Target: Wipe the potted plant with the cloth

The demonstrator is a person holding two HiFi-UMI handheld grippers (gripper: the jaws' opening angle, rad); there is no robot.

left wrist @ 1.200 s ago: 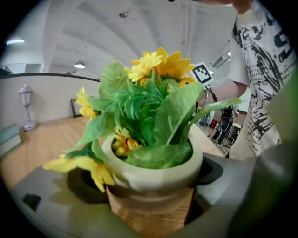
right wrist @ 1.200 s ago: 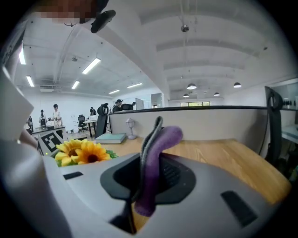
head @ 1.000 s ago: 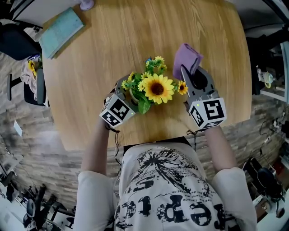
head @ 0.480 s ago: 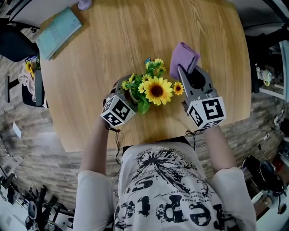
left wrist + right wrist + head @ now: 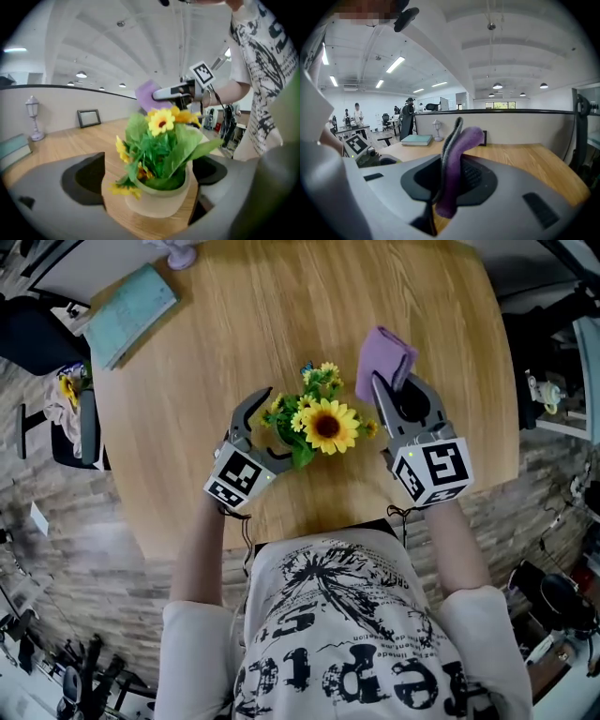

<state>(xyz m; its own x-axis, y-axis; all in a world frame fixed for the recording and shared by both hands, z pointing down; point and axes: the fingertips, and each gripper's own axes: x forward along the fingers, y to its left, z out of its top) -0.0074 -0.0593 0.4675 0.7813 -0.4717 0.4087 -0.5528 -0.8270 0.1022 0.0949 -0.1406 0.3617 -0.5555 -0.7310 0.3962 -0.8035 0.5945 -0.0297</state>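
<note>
A potted plant with yellow sunflowers and green leaves stands mid-table in a beige pot. My left gripper is at its left side. In the left gripper view the pot sits between that gripper's jaws, which are opening, their pads just off the pot's sides. My right gripper is to the right of the flowers, shut on a folded purple cloth. The cloth sticks up from between its jaws and hangs apart from the plant.
A round wooden table carries a teal book at the far left and a small lilac lamp at the far edge. A picture frame stands behind. A dark chair sits left of the table.
The left gripper's jaws have spread wider around the pot, and the gripper has risen a little; its outer finger now shows clear of the leaves. The right gripper with the cloth has stayed put.
</note>
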